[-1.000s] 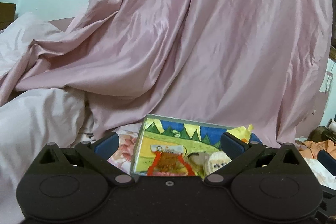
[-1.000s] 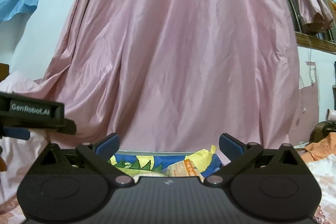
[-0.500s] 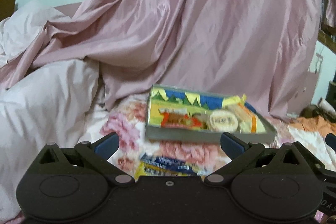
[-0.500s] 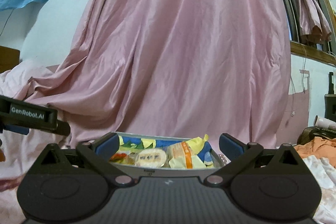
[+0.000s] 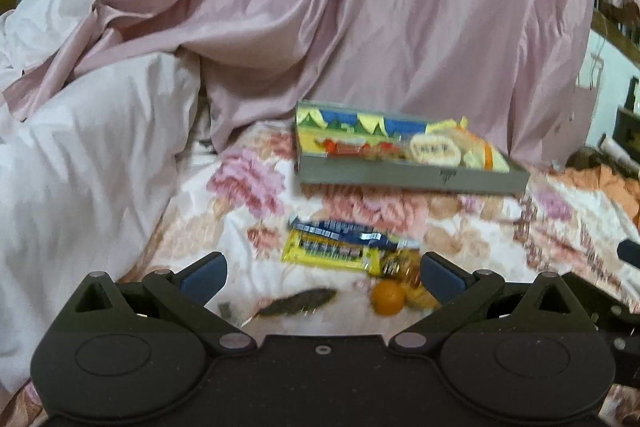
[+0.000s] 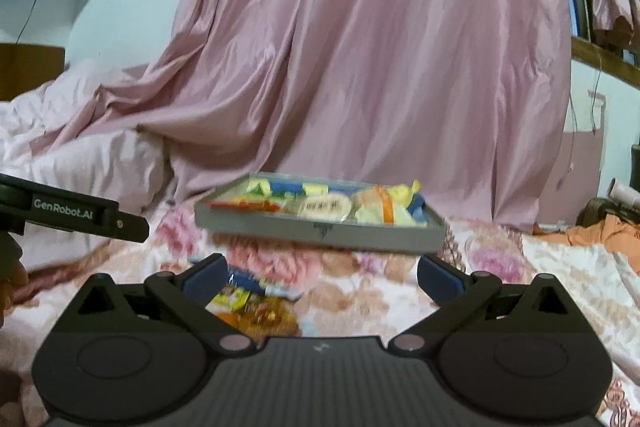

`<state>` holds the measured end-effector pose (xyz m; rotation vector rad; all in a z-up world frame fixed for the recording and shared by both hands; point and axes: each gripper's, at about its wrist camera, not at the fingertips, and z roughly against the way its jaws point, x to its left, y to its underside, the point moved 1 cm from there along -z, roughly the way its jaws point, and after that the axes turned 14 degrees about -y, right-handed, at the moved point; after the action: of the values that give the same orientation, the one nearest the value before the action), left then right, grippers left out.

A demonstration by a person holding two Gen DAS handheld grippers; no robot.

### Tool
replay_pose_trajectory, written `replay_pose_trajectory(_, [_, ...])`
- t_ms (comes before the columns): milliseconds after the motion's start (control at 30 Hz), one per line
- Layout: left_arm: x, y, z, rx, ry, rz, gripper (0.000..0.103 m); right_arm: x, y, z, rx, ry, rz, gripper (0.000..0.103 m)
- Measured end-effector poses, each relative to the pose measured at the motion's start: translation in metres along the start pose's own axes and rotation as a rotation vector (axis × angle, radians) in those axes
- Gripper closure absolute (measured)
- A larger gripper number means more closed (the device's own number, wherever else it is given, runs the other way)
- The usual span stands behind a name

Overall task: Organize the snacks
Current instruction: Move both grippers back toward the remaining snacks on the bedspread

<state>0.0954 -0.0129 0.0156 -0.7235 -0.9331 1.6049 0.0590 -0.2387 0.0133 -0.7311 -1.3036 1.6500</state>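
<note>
Crinkly, light yellow snack packet lies flat on the floral bed; my left fingers, spread empty, should pinch its edge.

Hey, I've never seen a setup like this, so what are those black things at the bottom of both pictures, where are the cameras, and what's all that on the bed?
There is no robot here. A person holds a handheld gripper in each hand, and each gripper carries a wide-angle camera looking forward along its two fingers. The black shape low in each picture is that gripper's own body.

One picture comes from the left gripper, the other from the right gripper. Both sets of fingers are spread apart and hold nothing.

Ahead lies a flowered bedsheet with a shallow grey tray already holding several wrapped snacks. Closer by, loose on the sheet, are a blue and yellow snack packet, a small orange fruit and a dark flat piece I cannot identify. A pink curtain hangs behind. The pictures are slightly blurred.
</note>
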Motion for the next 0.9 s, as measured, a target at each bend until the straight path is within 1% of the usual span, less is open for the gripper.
replay_pose_trajectory(200, [0.001,0.018,-0.011,0.007,0.003,-0.11,0.001,0.009,0.012,-0.009,0.076,-0.014,0.01,0.0])
replay_pose_trajectory(333, [-0.001,0.027,-0.024,0.02,0.007,-0.205,0.001,0.013,0.02,-0.023,0.14,-0.021,0.011,0.0])
replay_pose_trajectory(433, [-0.003,0.03,-0.036,0.029,0.011,-0.256,0.001,0.015,0.025,-0.033,0.177,-0.022,0.016,0.0])
replay_pose_trajectory(600, [-0.004,0.03,-0.064,0.074,0.053,-0.307,0.001,0.02,0.035,-0.05,0.24,-0.036,0.037,0.0])
replay_pose_trajectory(733, [-0.005,0.028,-0.083,0.082,0.068,-0.342,0.001,0.019,0.043,-0.065,0.304,-0.049,0.033,0.0])
replay_pose_trajectory(900, [-0.005,0.023,-0.105,0.084,0.104,-0.396,0.001,0.015,0.051,-0.084,0.352,-0.037,0.033,0.0])
